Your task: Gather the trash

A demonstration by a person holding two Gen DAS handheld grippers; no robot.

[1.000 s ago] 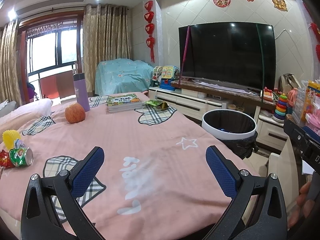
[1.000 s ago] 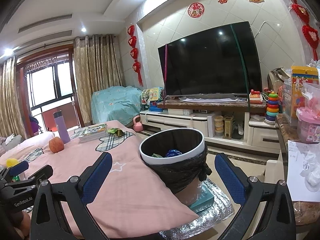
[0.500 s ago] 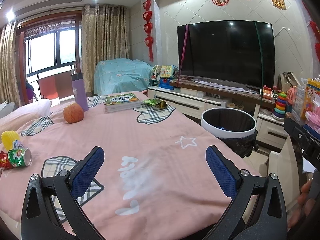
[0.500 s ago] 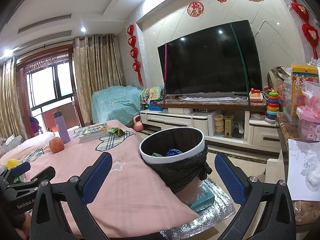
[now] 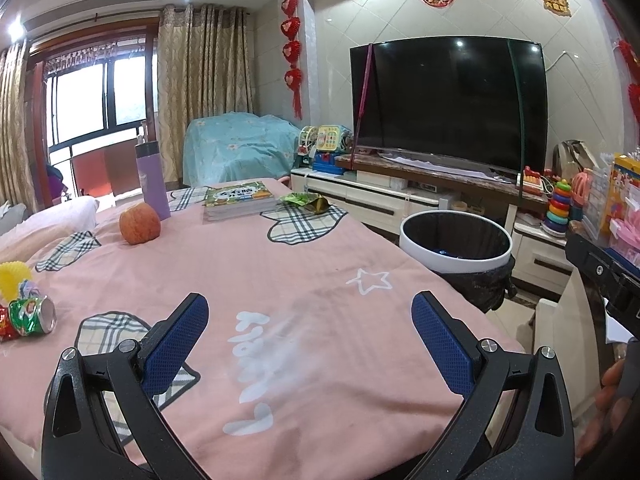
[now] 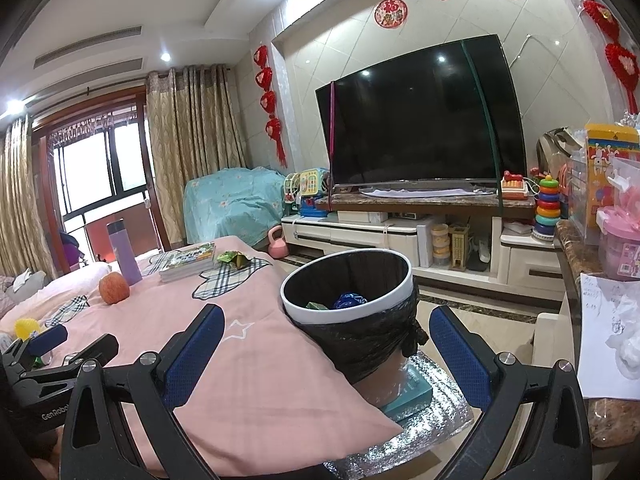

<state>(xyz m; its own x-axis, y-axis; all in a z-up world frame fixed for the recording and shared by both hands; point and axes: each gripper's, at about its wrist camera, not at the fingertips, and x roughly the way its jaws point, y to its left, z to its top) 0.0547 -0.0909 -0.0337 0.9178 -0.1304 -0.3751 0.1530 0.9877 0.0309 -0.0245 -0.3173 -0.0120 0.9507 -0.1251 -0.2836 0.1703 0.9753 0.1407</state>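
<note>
A white-rimmed bin [image 6: 347,312] lined with a black bag stands beside the pink-covered table [image 5: 280,288]; it holds blue and green trash. It also shows in the left wrist view [image 5: 456,258]. A crushed green can [image 5: 32,316] lies at the table's left edge. A green wrapper [image 5: 306,201] lies at the far end by the books. My left gripper [image 5: 310,330] is open and empty over the table's near part. My right gripper [image 6: 326,346] is open and empty, in front of the bin.
An apple [image 5: 140,224], a purple bottle [image 5: 151,180] and a stack of books [image 5: 238,202] sit at the table's far end. A yellow spiky ball [image 5: 12,278] lies at the left. A TV cabinet [image 6: 420,236] and toy shelves stand behind.
Both views have shifted only slightly; the left gripper has crept a little nearer over the table. Both grippers stay open and empty.
</note>
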